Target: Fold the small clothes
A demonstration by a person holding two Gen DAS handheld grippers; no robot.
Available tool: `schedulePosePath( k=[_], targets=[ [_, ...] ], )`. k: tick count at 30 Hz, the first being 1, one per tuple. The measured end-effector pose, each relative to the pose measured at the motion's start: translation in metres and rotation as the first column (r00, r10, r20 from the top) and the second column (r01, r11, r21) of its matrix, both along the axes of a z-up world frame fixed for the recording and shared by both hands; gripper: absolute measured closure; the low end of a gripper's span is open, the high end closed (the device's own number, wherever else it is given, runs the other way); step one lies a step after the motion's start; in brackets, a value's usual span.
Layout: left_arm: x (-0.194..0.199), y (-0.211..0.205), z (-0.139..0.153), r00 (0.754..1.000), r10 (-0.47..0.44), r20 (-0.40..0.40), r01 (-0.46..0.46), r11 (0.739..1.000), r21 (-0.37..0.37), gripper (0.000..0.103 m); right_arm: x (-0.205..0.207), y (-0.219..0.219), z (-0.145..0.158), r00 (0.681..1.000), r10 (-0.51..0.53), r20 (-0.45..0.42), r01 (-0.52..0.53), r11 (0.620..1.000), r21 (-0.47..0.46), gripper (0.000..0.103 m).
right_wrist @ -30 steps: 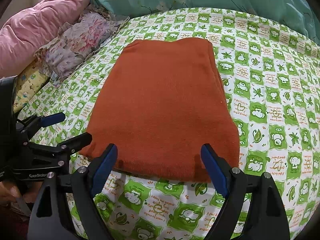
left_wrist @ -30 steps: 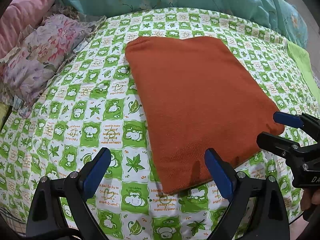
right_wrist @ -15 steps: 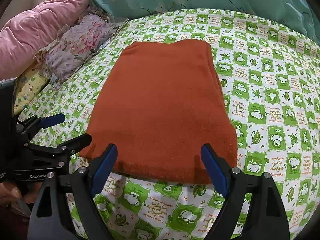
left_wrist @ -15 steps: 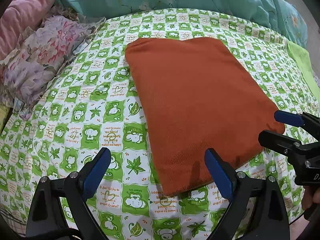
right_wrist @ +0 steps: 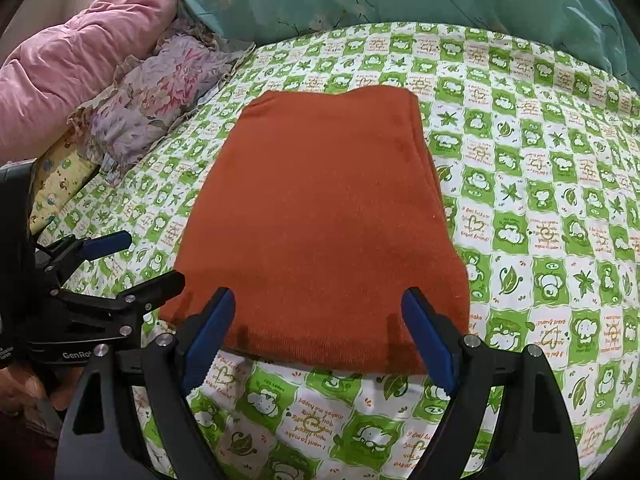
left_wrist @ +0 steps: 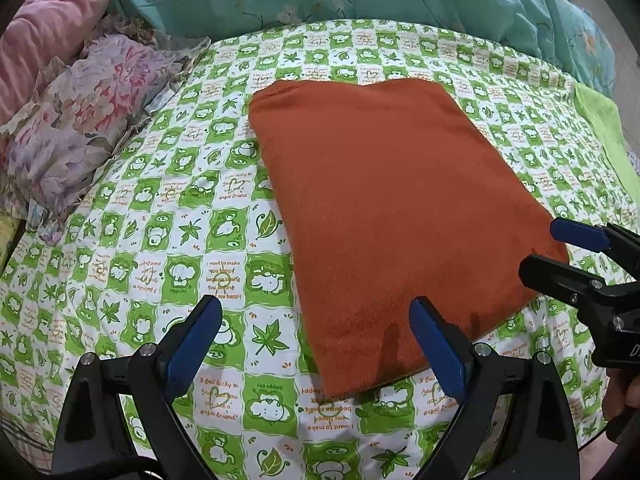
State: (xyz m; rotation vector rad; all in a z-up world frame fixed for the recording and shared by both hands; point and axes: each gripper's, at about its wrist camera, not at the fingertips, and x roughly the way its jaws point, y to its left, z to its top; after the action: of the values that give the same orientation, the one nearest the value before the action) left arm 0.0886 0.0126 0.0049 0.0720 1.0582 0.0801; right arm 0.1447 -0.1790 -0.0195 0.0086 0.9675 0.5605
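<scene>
Folded rust-orange garment [left_wrist: 384, 208] lies flat on the green-checked bedsheet [left_wrist: 168, 240].

Left gripper [left_wrist: 316, 344] and right gripper [right_wrist: 316, 328] hover at the garment's near edge, both spread wide, holding nothing; contact with the cloth is hard to judge. Floral pillow [right_wrist: 156, 96] sits left of the garment.

Each hand-held gripper [left_wrist: 316, 344] is black plastic with blue finger pads [right_wrist: 210, 336] and silver screws.

Orange garment [left_wrist: 392, 216] on green-checked bed [left_wrist: 168, 240]
</scene>
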Motion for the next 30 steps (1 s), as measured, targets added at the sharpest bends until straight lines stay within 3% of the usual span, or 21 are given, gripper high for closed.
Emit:
schedulePosePath(
  k=[14, 19, 30],
  targets=[
    [0.007, -0.003, 0.003, 1.0, -0.005, 0.014, 0.005, 1.0, 0.017, 0.008, 0.006, -0.001, 0.0, 1.0, -0.003, -0.009, 0.004, 1.0, 0.005, 0.017],
    [0.011, 0.004, 0.006, 1.0, 0.025, 0.008, -0.025, 0.999, -0.022, 0.008, 0.008, -0.001, 0.001, 1.0, -0.014, -0.007, 0.014, 1.0, 0.009, 0.017],
    [0.003, 0.008, 0.008, 0.999, 0.045, 0.017, -0.045, 0.999, -0.023, 0.008, 0.007, -0.003, 0.003, 1.0, -0.013, -0.002, 0.013, 1.0, 0.003, 0.017]
  ],
)
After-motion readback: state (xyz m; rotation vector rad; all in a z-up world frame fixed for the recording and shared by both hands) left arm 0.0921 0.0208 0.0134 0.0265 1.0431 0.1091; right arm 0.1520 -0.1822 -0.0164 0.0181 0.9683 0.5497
